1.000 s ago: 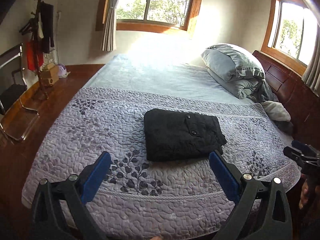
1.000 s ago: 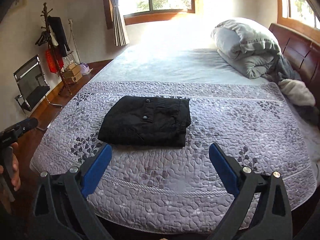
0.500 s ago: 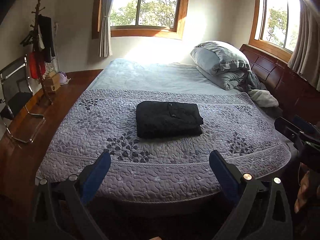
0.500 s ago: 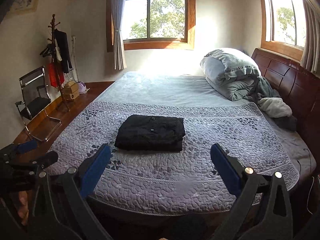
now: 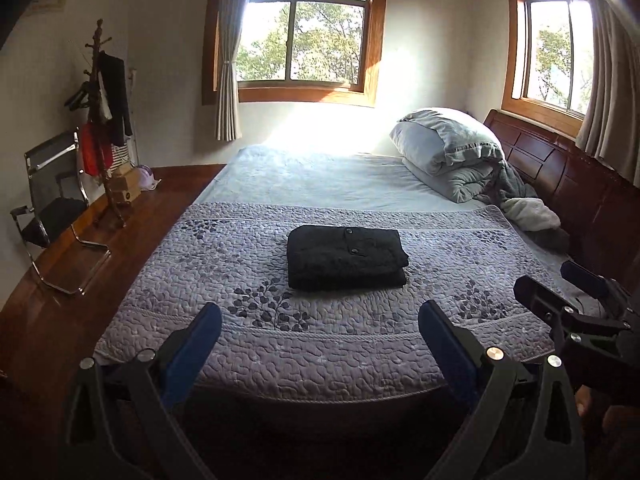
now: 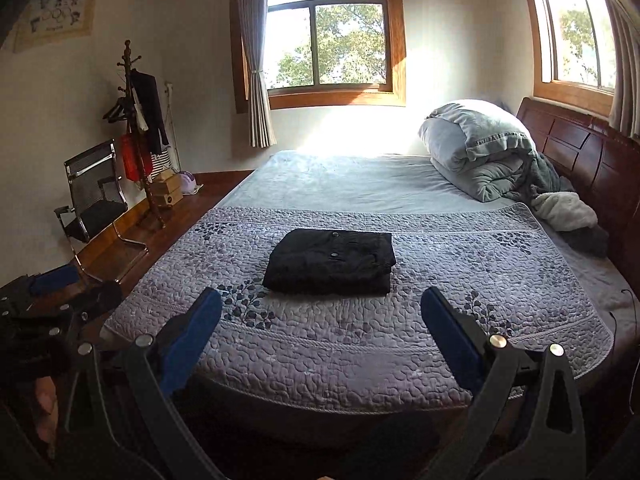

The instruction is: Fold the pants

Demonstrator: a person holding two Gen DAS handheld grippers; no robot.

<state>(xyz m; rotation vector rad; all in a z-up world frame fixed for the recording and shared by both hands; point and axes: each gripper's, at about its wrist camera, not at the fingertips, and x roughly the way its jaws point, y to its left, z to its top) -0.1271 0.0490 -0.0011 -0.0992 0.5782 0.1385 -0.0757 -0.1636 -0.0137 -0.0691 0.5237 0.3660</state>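
Both tongs — left gripper point(image 5: 320, 332) and right gripper point(image 6: 320, 316) — hang spread and empty; pants point(image 5: 346, 257) look folded on the quilt point(image 5: 240, 248), so I'd judge nothing left but stopping.

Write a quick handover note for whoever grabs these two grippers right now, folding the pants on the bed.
Left gripper: open, empty, held off the near edge of the bed.
Right gripper: open, empty, also held short of the bed.
Black pants: folded into a compact rectangle, lying flat on the purple quilt, touched by neither gripper.
Done: the fold looks complete.
Left: probably nothing; at most square up the edges.
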